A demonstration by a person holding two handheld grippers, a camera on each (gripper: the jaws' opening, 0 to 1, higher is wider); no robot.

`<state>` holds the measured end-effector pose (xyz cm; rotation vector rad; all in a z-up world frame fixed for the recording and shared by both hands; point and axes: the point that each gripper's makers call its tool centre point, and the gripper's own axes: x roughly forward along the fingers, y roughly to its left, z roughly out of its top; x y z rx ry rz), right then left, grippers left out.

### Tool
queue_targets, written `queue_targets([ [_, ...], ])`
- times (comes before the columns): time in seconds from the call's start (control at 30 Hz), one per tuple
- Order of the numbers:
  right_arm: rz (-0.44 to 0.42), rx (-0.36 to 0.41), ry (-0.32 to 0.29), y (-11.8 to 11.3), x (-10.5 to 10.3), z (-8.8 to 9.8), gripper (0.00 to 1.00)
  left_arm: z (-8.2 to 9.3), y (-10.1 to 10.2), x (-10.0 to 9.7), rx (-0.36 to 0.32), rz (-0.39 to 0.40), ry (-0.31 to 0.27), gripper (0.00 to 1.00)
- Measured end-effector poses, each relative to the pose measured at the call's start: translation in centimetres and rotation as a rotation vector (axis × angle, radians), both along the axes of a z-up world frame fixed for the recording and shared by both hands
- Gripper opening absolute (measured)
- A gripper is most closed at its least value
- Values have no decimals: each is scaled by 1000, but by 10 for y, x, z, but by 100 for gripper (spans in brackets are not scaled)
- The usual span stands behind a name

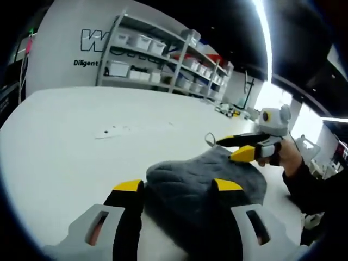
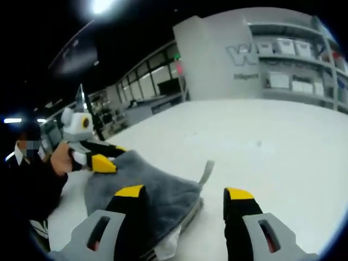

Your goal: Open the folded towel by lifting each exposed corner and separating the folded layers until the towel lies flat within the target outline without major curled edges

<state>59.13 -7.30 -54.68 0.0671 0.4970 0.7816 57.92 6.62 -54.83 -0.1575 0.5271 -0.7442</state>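
A: Left gripper view. What lies on the desk (image 1: pixel 65 147)?

B: A grey towel (image 1: pixel 209 182), still folded, rests on the white desk surface. The left gripper (image 1: pixel 178 186) rises from the bottom of the view with its 2 yellow-tipped jaws spread wide; the towel's near edge lies between and beyond the tips, and nothing is held. Whether the jaws touch the cloth cannot be told.

A: And the right gripper (image 1: pixel 239 148)?

B: It enters from the right, held in a person's hand (image 1: pixel 285 155) with a dark sleeve (image 1: pixel 318 187) behind it. Its 2 jaws stand a little apart over the towel's far edge, close to a small hanging loop (image 1: pixel 209 138) at that corner. Whether cloth is pinched between them cannot be told.

A: Right gripper view. Where is the towel (image 2: pixel 152 196) here?

B: It lies to the left of centre on the desk (image 2: pixel 272 141). The right gripper (image 2: pixel 185 192) shows wide-set jaws: the left jaw lies over the towel's layered corner, the right jaw over bare desk. The loop (image 2: pixel 206 171) stands up at the corner between them. Stacked fold edges show along the towel's near side.

A: Is the left gripper (image 2: pixel 106 157) visible?

B: Yes, at the left, in a hand (image 2: pixel 61 157), its jaws reaching the towel's far edge.

A: Background?

B: Shelving (image 1: pixel 163 60) with white bins stands against a grey wall (image 1: pixel 70 49) bearing lettering; bright ceiling strip lights (image 1: pixel 263 32) run overhead.
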Motion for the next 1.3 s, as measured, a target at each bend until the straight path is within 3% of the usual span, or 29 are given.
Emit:
queue_targets([
  [0.13,3,11,7,-1,0,0,49,1,1,3,-17,4,6,46],
  [0.43,10,45,45,6,-4,-6,46,0,-5,1,-45,8,16,40],
  [0.6,17,58,38,11,-6,-4,35,-3,-14,-12,-55,8,32,33],
  [0.93,39,30,38,16,-12,-12,29,-8,-17,-12,-77,7,53,20],
  [1.03,25,41,62,13,-12,-14,32,-7,-16,-11,-90,7,58,18],
  [1.1,4,35,77,8,-10,-18,39,-7,-14,-8,-97,8,66,18],
  [1.13,-3,48,93,6,-10,-19,38,-7,-13,-7,-98,7,68,18],
  [1.2,31,133,122,14,-16,-11,26,-7,-13,-7,-107,8,73,18],
  [1.3,39,125,93,15,-18,-7,14,-8,-14,-9,-110,12,74,16],
])
